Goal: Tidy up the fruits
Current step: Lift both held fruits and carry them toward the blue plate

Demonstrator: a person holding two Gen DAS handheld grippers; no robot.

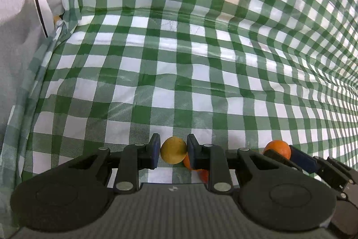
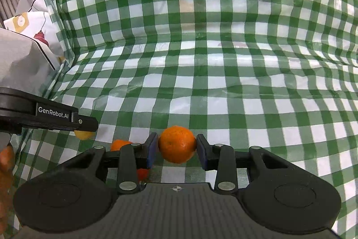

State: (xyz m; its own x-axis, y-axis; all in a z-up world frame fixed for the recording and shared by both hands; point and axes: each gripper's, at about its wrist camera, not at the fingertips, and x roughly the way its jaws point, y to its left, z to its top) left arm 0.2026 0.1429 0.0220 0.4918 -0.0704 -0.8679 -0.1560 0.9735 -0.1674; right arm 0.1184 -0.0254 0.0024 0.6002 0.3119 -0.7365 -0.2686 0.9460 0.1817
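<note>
My left tool (image 1: 173,150) is clamped on a small yellow fruit (image 1: 173,150), pads pressing both its sides, above the green checked cloth (image 1: 179,73). My right tool (image 2: 176,146) grips an orange (image 2: 177,144) the same way, just right of the left one. Another orange fruit (image 2: 119,145) lies near, low between the two tools.

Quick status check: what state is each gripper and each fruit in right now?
Left gripper: shut on the yellow fruit.
Yellow fruit: held, off the cloth.
Right gripper: shut on the orange.
Orange: held between the fingers.
Loose orange fruit: lying below, partly hidden.
</note>
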